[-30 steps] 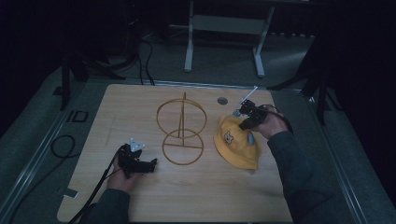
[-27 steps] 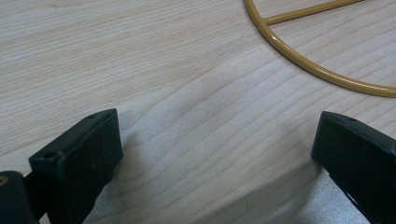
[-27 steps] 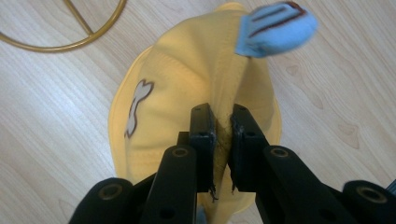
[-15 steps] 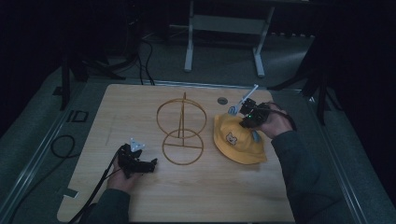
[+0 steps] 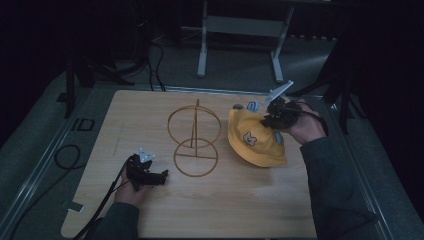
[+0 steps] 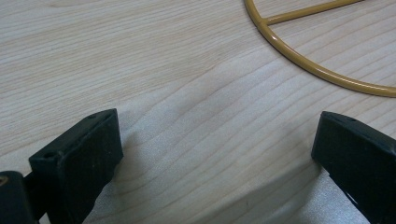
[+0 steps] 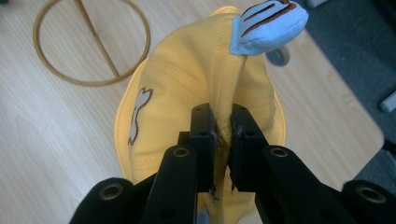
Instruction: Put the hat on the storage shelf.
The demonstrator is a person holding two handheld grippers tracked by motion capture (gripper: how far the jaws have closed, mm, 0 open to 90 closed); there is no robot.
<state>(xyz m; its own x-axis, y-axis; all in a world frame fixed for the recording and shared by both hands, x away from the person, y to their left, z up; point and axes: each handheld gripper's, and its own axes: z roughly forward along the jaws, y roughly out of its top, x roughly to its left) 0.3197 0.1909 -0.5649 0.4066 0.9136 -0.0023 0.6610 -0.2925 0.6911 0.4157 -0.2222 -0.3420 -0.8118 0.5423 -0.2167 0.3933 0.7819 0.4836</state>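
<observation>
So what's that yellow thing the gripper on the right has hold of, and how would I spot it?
Start at the wooden table and find the gold wire stand at its middle. Just right of it lies a yellow hat, pinched by the right gripper. It is the one soft, bright thing there, with a bear patch and blue ears.

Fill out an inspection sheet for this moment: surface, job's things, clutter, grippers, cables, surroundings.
Surface: light wooden table, bare grain around the things.
Job's things: yellow hat with bear patch and blue ears, its crown pinched up; gold wire hat stand upright beside it, apart.
Clutter: small round grey disc near the far edge.
Grippers: right gripper shut on a fold of the hat; left gripper open, jaws wide, low over bare wood near the stand's base ring.
Cables: one trails from the left gripper off the near edge; loops on the floor at left.
Surroundings: dark room, grey metal frame behind.
</observation>
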